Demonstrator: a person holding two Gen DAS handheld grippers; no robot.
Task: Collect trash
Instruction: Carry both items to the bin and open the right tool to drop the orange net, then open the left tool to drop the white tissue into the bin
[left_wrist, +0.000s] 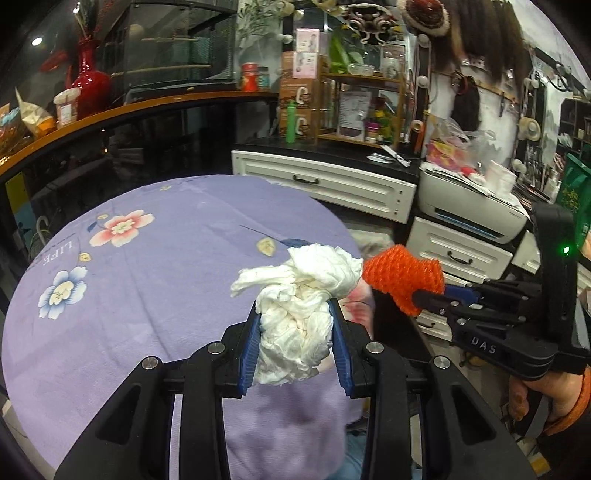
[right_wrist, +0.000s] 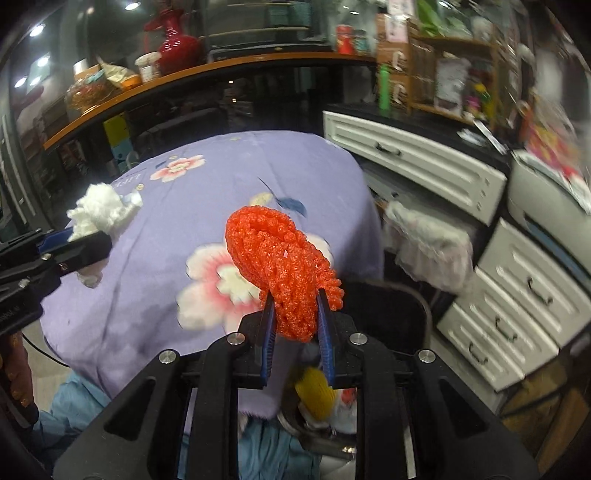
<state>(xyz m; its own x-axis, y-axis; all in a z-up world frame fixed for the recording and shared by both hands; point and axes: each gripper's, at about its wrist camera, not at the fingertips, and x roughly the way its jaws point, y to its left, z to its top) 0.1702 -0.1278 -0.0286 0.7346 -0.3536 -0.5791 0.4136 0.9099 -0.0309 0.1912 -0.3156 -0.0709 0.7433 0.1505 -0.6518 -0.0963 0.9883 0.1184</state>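
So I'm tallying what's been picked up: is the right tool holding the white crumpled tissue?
No, the right tool clamps an orange foam net; the white tissue sits in the left tool.

Crumpled white paper wad; orange foam net.

Left wrist camera is riding just behind its own blue pads, tilting down over the round purple-clothed table, white drawers far right. Right wrist camera is sitting equally close behind its fingers, angling down at the same table's right edge. Both views are sharing that cloth, the drawers and the orange-edged counter beyond.
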